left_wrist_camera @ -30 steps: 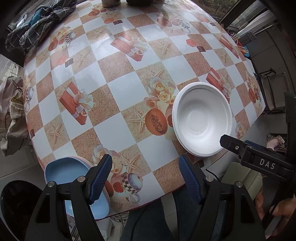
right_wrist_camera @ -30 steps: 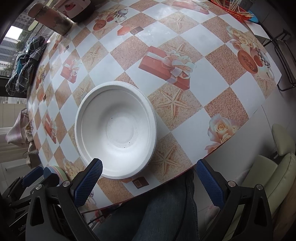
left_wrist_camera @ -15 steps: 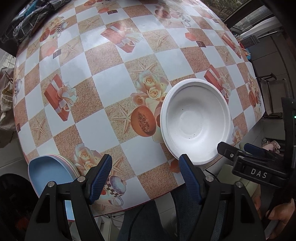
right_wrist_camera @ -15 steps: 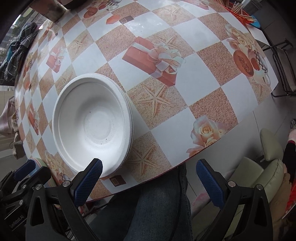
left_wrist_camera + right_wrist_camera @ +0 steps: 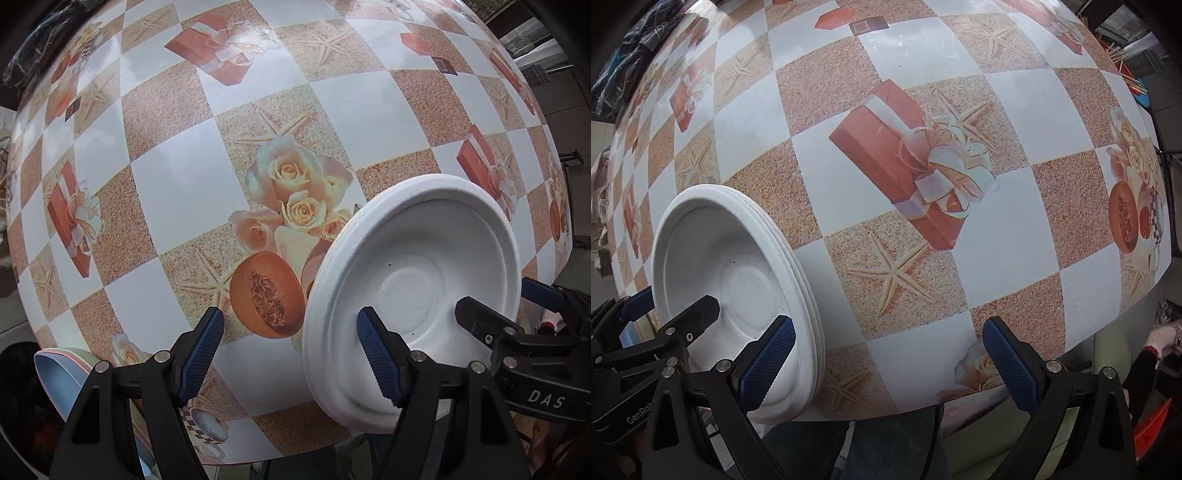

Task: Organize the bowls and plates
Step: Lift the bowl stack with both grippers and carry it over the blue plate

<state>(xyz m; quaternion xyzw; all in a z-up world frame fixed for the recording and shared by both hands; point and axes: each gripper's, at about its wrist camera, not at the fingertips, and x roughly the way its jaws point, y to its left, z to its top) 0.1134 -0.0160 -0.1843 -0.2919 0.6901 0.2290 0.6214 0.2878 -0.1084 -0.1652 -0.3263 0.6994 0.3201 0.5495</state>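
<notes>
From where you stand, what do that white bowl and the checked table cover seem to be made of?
The round white bowl looks like moulded foam or pulp: matte, finely grainy, with a thick ribbed rim; several seem nested, by the layered edges in the right view. The checked printed table cover looks like vinyl or oilcloth: smooth, with soft glare on the white squares.

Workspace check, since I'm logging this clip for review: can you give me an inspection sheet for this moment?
Surface: table under a checkered printed cloth.
Job's things: white bowls, nested, by the near edge; pastel plates stacked at the near left corner.
Clutter: folded clothes at the far edge; sticks far right.
Grippers: left gripper and right gripper both open, each with one finger over the bowls.
Cables: nothing seen.
Surroundings: pale chair, the person's jeans.
</notes>
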